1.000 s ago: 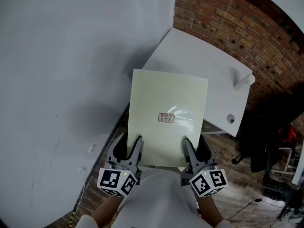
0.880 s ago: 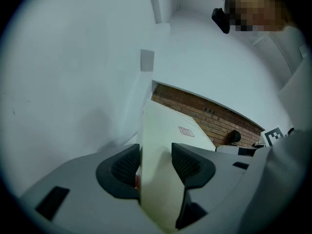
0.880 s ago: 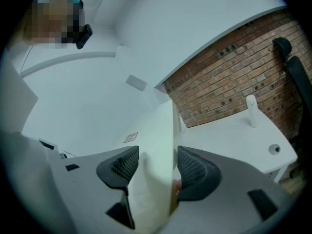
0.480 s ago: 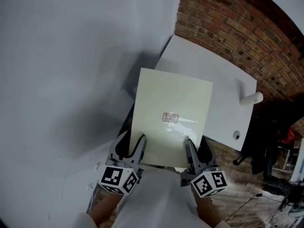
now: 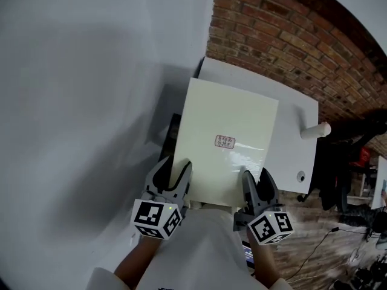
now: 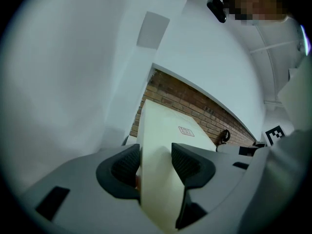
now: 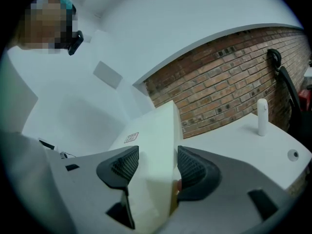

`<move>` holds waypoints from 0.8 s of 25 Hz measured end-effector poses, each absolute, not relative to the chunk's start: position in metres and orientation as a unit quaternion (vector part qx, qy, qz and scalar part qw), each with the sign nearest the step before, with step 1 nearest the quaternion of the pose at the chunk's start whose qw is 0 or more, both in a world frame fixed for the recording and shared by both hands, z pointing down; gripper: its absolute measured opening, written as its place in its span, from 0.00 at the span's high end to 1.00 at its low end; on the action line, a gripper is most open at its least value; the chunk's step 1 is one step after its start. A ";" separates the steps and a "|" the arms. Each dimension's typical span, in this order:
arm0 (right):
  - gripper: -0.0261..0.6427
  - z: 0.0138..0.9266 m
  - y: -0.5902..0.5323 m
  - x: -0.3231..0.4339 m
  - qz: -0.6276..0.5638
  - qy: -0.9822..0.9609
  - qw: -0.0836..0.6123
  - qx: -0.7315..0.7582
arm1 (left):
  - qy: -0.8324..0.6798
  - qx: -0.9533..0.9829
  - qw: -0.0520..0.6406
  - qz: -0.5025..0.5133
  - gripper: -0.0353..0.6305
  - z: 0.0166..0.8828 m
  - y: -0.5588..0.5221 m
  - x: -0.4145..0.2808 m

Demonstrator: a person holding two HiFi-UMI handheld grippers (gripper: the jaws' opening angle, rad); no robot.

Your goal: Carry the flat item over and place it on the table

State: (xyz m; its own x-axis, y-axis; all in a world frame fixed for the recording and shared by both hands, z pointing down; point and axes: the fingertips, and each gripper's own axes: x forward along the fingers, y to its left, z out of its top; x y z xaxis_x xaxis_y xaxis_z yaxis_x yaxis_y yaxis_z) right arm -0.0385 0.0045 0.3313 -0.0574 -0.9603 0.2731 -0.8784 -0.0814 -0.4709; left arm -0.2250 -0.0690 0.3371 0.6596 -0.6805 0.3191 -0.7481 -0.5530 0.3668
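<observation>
While both grippers gripped its near edge, the flat cream panel (image 5: pixel 227 132) was held out in front of the person, its far edge reaching toward the brick wall (image 5: pixel 290 35) and its body covering the left part of the white table (image 5: pixel 293 116) in the head view. The left gripper (image 5: pixel 173 173) had its two dark jaws closed onto the panel's near left corner, parted only by the thickness of the sheet, as the left gripper view showed. The right gripper (image 5: pixel 256 185) was clamped the same way onto the near right corner, one ribbed pad on each face. A small white label with red print (image 5: pixel 224 141) sat near the middle of the panel's upper face. In the right gripper view the panel rose at a slant from the jaws, and the tabletop lay lower and to the right; whether any part of the sheet touched the table could not be told. On the table's right side a white bottle (image 5: pixel 315 130) stood apart from the panel, and a small round fitting (image 5: pixel 301 176) lay near the table's near right edge. A plain white wall (image 5: pixel 91 101) filled the left of the scene.
</observation>
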 end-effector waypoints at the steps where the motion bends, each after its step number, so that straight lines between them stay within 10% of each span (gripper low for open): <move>1: 0.56 0.331 -0.004 -0.034 -0.273 0.670 0.077 -0.686 | -0.402 0.881 0.240 0.072 0.62 0.335 -0.080 -0.219; 20: 0.56 0.383 -0.063 0.103 -0.308 0.581 0.046 -0.752 | -0.327 0.902 0.228 0.165 0.63 0.386 -0.175 -0.058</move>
State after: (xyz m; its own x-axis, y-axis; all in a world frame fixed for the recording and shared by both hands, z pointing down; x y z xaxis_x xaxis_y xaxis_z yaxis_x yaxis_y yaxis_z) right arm 0.1030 -0.0629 0.3832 0.1363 -0.9024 0.4087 -0.8453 -0.3211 -0.4271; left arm -0.0580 -0.1750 0.3863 0.7321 -0.5144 0.4465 -0.6647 -0.6828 0.3033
